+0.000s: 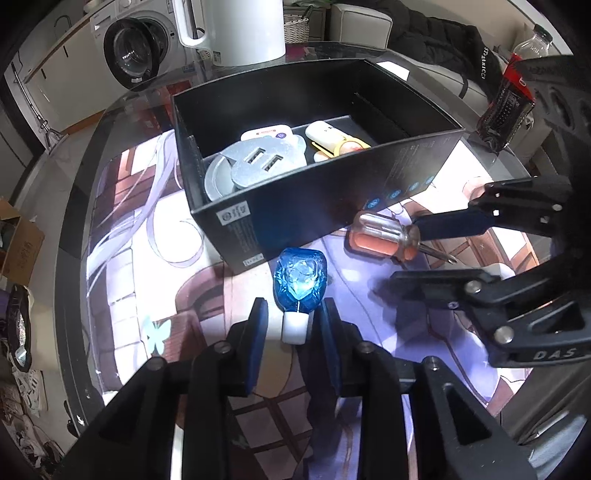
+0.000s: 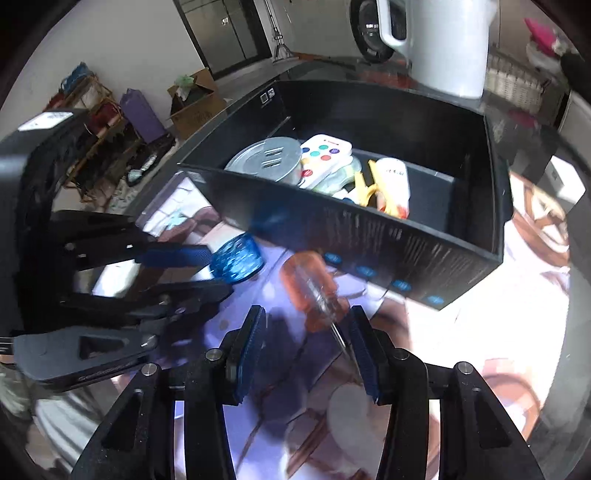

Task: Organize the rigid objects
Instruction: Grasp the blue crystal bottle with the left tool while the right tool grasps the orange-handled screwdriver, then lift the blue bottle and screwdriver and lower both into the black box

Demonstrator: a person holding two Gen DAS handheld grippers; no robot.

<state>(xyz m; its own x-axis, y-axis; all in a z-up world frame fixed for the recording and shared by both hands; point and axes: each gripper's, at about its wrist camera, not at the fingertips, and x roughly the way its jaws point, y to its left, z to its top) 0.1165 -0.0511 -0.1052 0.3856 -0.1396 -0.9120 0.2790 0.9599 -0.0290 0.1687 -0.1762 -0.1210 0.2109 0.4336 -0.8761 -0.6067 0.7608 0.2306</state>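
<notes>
A blue faceted bottle with a white cap (image 1: 300, 286) lies on the printed mat in front of a black box (image 1: 325, 206). My left gripper (image 1: 293, 310) is open, its fingers on either side of the white cap. An orange-handled screwdriver (image 1: 388, 238) lies to the right, by the box wall. My right gripper (image 2: 306, 317) is open around the screwdriver (image 2: 314, 288), the shaft between the fingers. The box (image 2: 369, 229) holds a silver USB disc (image 1: 255, 164), a white remote (image 2: 325, 155), a white bottle (image 2: 393, 181) and a yellow clip (image 2: 369, 184).
A white kettle (image 1: 236, 29) stands behind the box on the glass table. A dark cola bottle (image 1: 506, 107) stands at the right. A washing machine (image 1: 136, 44) is in the background. Shelves and a cardboard box (image 2: 192, 99) stand on the floor to the left.
</notes>
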